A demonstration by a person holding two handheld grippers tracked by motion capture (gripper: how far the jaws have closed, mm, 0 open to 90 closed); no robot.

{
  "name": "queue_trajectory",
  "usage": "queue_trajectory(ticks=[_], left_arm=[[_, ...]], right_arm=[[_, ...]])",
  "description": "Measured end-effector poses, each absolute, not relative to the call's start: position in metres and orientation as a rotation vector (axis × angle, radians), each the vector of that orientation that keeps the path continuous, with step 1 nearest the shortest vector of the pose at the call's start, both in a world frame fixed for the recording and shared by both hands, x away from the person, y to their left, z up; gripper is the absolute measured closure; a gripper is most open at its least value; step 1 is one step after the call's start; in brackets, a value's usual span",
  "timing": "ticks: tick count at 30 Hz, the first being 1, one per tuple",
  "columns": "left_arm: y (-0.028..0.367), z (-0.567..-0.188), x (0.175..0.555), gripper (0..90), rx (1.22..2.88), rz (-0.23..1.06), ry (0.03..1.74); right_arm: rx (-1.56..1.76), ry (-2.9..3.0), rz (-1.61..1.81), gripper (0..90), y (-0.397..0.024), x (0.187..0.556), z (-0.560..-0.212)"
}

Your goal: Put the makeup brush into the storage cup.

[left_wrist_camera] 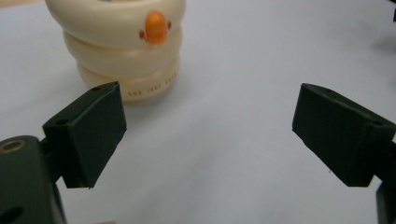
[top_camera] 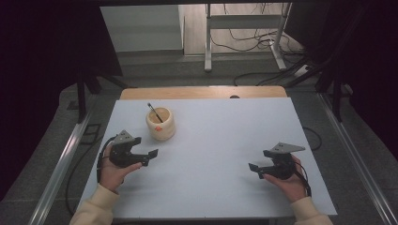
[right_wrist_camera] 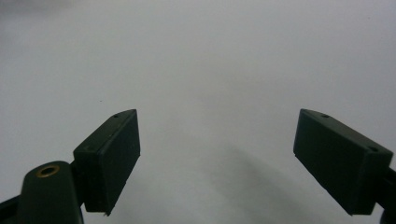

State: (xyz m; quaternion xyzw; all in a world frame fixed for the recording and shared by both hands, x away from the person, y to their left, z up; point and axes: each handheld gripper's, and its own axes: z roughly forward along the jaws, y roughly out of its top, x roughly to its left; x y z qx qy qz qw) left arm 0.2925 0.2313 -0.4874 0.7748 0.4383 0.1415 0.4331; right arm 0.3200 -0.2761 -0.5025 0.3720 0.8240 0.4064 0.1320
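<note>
A cream ribbed cup [top_camera: 161, 123] with a small orange knob on its side stands on the white table top [top_camera: 211, 140], back left of centre, with a thin dark stick [top_camera: 154, 112] leaning out of it. My left gripper [top_camera: 149, 157] rests just in front of the cup, open, with nothing between its jaws. In the left gripper view the cup [left_wrist_camera: 121, 51] sits beyond the left jaw, and the left gripper [left_wrist_camera: 210, 135] holds bare table between its jaws. My right gripper [top_camera: 256, 170] lies at the front right, open and empty; the right gripper [right_wrist_camera: 217, 158] faces bare table.
A wooden edge [top_camera: 202, 92] runs along the far side of the table. Beyond it stand a metal frame [top_camera: 244, 33] and loose cables [top_camera: 263, 44] on the floor. Metal rails [top_camera: 61, 159] flank the table on both sides.
</note>
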Motion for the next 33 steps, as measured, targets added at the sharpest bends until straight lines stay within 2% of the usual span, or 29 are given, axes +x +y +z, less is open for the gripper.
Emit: queue_trajectory(ticks=[14, 33], left_arm=[[0.229, -0.518, 0.27, 9.9, 2.027, 0.327, 1.134], [0.233, -0.52, 0.269, 10.2, 2.016, 0.326, 1.148]], right_arm=[[1.052, 2.38, 1.191, 15.4, -0.277, 0.317, -0.501], [1.028, 2.384, 1.19, 15.2, -0.278, 0.316, -0.502]])
